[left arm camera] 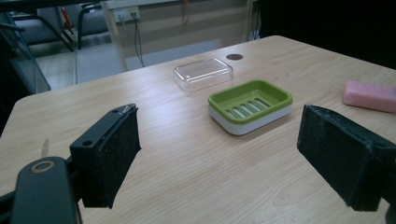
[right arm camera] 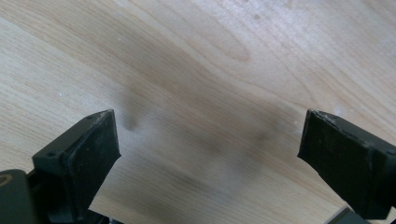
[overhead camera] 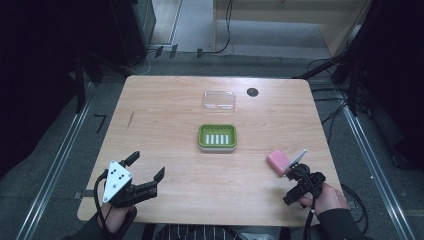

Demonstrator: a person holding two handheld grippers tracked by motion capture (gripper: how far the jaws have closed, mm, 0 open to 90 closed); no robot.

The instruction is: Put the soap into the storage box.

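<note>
Pale wood grain covers the table (overhead camera: 165, 100), and a green soap dish (overhead camera: 217, 137) on a white base sits near its middle, its long axis running left to right in the high view. Beyond it, toward the far edge, a clear plastic lid (overhead camera: 219, 100) lies flat with the same left-to-right long axis, and a small dark round disc (overhead camera: 252, 92) is set in the tabletop just to its right. A pink soap bar (overhead camera: 277, 162) lies near the right side, tilted so its long axis runs diagonally toward the right gripper (overhead camera: 299, 165), which sits just beside it; whether they touch cannot be told there. The left gripper (overhead camera: 146, 166) hovers over the near left corner, its 2 jaws spread wide with nothing between them. The left gripper view adds what the high view lacks: 5 slots in the dish floor and the bar's rounded edges. The right gripper view looks straight down on bare wood and soft shadows, its 2 jaws also wide apart and empty.
</note>
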